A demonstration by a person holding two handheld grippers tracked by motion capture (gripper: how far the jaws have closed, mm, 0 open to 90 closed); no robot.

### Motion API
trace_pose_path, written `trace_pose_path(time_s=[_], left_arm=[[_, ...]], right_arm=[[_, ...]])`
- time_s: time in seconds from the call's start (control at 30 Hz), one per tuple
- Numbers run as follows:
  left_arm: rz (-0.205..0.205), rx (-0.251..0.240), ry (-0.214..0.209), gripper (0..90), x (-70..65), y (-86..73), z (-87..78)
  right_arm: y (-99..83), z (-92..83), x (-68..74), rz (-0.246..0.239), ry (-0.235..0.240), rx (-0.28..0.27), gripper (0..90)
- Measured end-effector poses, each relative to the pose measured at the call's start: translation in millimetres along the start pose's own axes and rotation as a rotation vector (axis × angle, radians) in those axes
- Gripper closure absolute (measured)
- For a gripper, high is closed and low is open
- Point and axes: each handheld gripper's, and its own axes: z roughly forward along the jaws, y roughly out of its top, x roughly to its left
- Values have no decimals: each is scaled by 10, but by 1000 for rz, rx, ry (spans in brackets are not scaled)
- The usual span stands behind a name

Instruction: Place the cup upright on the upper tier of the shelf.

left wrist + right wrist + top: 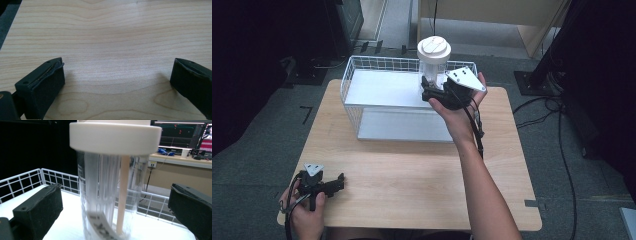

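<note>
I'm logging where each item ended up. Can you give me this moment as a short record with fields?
item: clear jar with white lid, upright
place: top shelf of white wire rack, right end
right hand-held gripper: open, jaws either side of the jar, pads not touching
left hand-held gripper: open, over bare wooden table, nothing between the jaws

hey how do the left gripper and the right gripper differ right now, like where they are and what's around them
The left gripper lies low on the bare wooden table near its front left corner; the right gripper is held up at the white wire basket.
Nothing lies between the left gripper's jaws; the clear jar with its white lid stands between the right gripper's jaws, with gaps either side.
Both stand wide open, each held in a hand.
</note>
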Motion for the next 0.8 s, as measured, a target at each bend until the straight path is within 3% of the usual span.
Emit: trace_pose_path(time_s=[0.4, 0.53, 0.8], left_arm=[[2, 3, 0, 0, 2, 0, -2], [3, 2, 0, 0, 2, 0, -2], [3, 2, 0, 0, 2, 0, -2]], right_arm=[[-299, -316, -51, 2, 25, -31, 0], [-438, -437, -56, 26, 41, -48, 0], [-623, -585, -115, 36, 31, -53, 0]])
